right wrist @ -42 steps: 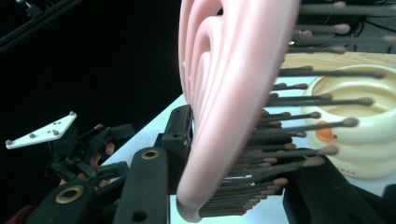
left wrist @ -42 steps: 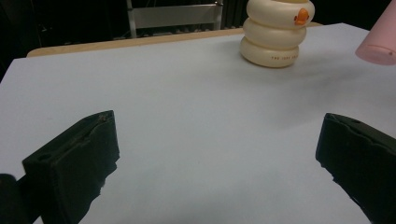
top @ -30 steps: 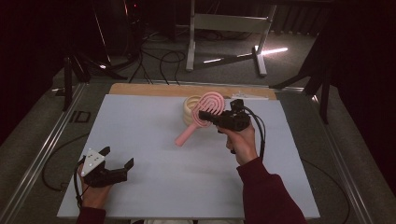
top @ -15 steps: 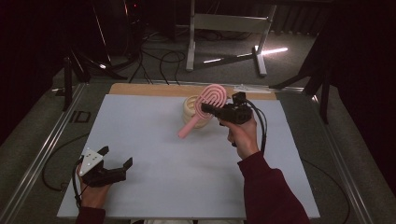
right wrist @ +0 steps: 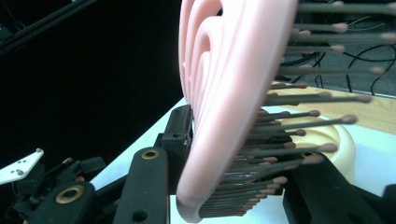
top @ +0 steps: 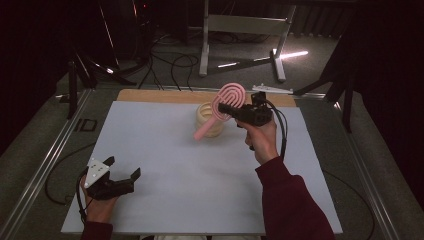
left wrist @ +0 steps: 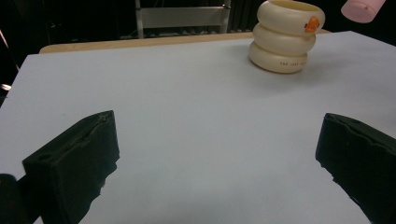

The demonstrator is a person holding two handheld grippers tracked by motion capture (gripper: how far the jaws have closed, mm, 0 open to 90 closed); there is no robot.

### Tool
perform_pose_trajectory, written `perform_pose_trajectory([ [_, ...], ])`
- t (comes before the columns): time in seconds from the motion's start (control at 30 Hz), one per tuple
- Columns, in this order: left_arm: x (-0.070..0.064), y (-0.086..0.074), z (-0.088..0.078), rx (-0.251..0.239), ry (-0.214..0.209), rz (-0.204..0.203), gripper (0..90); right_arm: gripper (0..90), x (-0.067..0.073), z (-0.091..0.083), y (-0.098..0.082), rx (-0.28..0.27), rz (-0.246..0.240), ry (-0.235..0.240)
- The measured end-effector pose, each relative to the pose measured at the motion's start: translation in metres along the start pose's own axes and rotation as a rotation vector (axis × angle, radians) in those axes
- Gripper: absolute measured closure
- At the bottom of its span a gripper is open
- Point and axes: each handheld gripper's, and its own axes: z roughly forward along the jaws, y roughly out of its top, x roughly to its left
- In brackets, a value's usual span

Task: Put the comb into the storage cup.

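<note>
A pink hairbrush (top: 229, 98) hangs in the air with my right gripper (top: 226, 106) shut on its head. Its handle slants down to the left across the front of a cream ringed holder (top: 208, 114) standing at the back middle of the white board. In the right gripper view the pink brush head (right wrist: 224, 88) and its bristles sit between my jaws, with the cream holder (right wrist: 337, 139) behind. My left gripper (top: 121, 175) rests open near the front left corner. In the left gripper view the holder (left wrist: 285, 37) stands far ahead and the brush handle's tip (left wrist: 363, 8) hangs above it.
The white board (top: 165, 150) lies on a wooden-edged table (top: 150, 95). Metal rails (top: 45, 165) run along both sides. Stands and cables (top: 170, 60) clutter the dark floor behind. The other hand and left gripper (right wrist: 28, 177) show low in the right gripper view.
My right gripper has lifted the brush higher and carried it a little farther back, so the head now sits above the holder. The left gripper has stayed put.
</note>
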Motion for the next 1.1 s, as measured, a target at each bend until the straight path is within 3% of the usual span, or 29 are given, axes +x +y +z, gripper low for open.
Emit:
perform_pose_trajectory([
  [0.47, 0.0, 0.0, 0.0, 0.003, 0.002, 0.002, 0.1, 63.8, -0.005, 0.001, 0.012, -0.018, -0.029, -0.058],
  [1.1, -0.001, 0.001, -0.001, -0.004, 0.011, 0.008, 0.1, 63.8, -0.014, 0.004, 0.025, -0.062, -0.019, -0.122],
])
